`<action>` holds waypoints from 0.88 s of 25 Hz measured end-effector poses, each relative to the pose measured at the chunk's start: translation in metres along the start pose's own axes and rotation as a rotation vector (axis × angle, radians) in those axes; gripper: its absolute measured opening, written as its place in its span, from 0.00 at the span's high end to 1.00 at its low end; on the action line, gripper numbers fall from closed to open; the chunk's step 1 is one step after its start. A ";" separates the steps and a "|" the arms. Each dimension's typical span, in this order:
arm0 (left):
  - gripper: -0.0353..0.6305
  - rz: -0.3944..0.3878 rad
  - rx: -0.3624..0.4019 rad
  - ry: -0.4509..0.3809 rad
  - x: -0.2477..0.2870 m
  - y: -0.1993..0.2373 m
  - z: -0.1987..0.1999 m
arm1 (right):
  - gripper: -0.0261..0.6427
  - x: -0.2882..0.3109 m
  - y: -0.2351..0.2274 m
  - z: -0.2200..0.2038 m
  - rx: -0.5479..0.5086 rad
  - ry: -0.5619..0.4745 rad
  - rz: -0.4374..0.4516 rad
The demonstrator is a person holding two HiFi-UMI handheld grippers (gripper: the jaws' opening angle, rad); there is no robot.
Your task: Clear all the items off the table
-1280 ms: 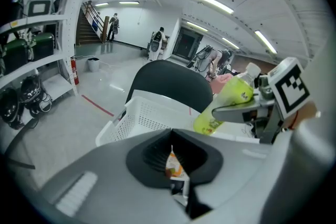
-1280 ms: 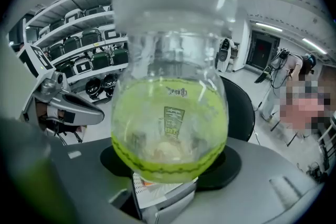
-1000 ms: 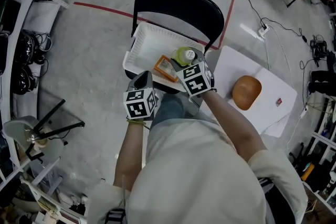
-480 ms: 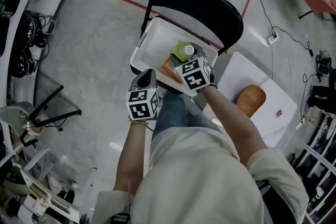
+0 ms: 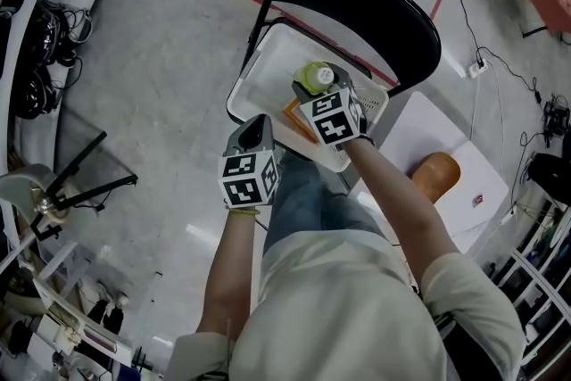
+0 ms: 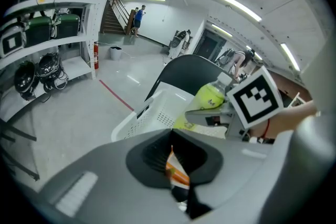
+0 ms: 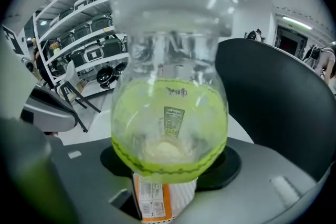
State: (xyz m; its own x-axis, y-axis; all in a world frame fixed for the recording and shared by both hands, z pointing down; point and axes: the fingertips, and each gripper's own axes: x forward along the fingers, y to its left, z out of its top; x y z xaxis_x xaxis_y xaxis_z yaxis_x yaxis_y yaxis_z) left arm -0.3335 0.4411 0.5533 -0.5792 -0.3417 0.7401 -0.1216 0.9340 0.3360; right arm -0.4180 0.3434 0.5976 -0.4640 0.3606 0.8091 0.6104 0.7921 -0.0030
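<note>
Clamped in the right gripper (image 5: 321, 92), jaws spread wide across the lower body: a clear plastic bottle of yellow-green drink (image 5: 316, 77), partly full. Hangs above a white perforated plastic basket (image 5: 243, 95) set on the seat of a black folding chair (image 5: 375, 4), well off the white table (image 5: 415, 125). Already lying in the basket beneath: a flat orange-and-white packet (image 5: 298, 113). Left gripper (image 5: 259, 124) shut tight, just beside the basket's near rim, apparently holding nothing. Only a sliver of orange showing through the slit, probably that same packet beyond. Left on the table: a rounded brown wooden-looking object (image 5: 437, 174).

Likely handling of the bottle: moderately heavy with sloshing liquid, smooth and slippery, thin walls ready to dent under a hard squeeze. Best taken across the wide part of the body, as now, not by the narrow neck. Lower close to the basket floor before letting go, to spare the packet and avoid a roll.
</note>
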 end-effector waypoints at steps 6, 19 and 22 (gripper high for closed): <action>0.93 -0.008 -0.021 0.006 0.014 0.006 0.002 | 0.53 0.034 -0.001 -0.004 0.001 0.016 0.006; 0.93 -0.008 -0.047 0.049 0.040 0.025 -0.005 | 0.53 0.101 0.003 -0.015 0.006 0.042 0.010; 0.93 -0.012 -0.049 0.054 0.046 0.026 -0.005 | 0.53 0.114 0.003 -0.019 0.004 0.049 0.011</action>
State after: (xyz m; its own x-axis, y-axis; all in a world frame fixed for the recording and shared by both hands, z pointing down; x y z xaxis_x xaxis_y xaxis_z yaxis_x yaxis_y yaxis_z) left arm -0.3587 0.4497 0.5990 -0.5330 -0.3591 0.7661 -0.0879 0.9241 0.3719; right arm -0.4571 0.3771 0.7012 -0.4253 0.3445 0.8369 0.6129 0.7901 -0.0138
